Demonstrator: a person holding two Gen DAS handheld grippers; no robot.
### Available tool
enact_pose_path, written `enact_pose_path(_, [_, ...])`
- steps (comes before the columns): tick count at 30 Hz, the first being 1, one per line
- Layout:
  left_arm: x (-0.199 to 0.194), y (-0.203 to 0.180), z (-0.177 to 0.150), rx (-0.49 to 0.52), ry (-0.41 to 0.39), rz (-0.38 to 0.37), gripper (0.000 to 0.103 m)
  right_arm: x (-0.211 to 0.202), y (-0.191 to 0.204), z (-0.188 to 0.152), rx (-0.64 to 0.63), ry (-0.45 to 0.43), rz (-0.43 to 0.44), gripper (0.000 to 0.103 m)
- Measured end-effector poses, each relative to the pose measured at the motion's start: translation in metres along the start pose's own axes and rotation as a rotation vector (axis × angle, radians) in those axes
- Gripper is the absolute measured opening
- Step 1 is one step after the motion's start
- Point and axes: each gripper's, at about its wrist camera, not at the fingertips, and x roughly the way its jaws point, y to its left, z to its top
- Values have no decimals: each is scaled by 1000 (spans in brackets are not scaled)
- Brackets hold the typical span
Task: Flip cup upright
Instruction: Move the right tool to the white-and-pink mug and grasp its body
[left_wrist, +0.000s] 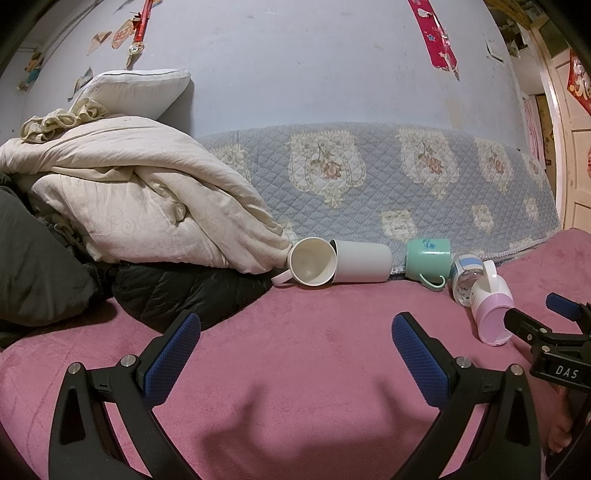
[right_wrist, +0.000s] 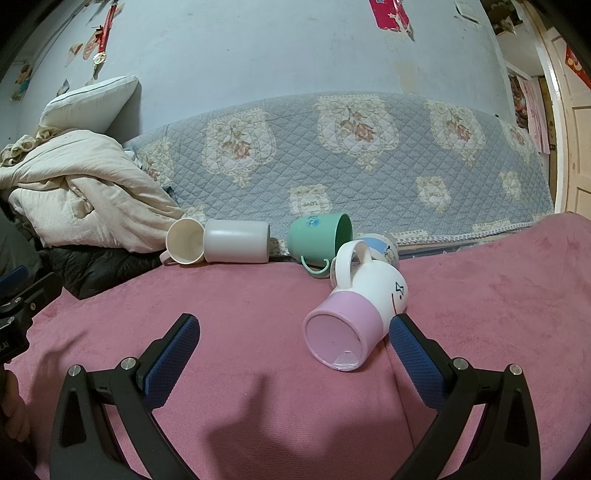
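Several cups lie on their sides on the pink blanket (right_wrist: 258, 369). A pink-and-white mug (right_wrist: 354, 317) lies with its base toward me, just ahead of my right gripper (right_wrist: 293, 334), whose right finger is beside its wall. It shows at the right in the left wrist view (left_wrist: 487, 314). Behind it lie a blue-and-white cup (right_wrist: 384, 249), a green mug (right_wrist: 317, 238), a white tumbler (right_wrist: 236, 242) and a white mug (right_wrist: 184, 242). My left gripper (left_wrist: 295, 338) is open and empty, well short of the white mug (left_wrist: 312, 262) and tumbler (left_wrist: 362, 260). My right gripper is open.
A heap of cream bedding (left_wrist: 129, 199) and a black jacket (left_wrist: 177, 291) lie at the left. A blue quilted cover (right_wrist: 351, 162) runs along the wall behind the cups. A door (right_wrist: 576, 147) stands at the right. The right gripper shows at the right edge (left_wrist: 546, 332).
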Motion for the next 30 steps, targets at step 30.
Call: enact_pose_path(30, [0,3,5,-15,15,-8,103,60,-82,34,480,335,-142,103])
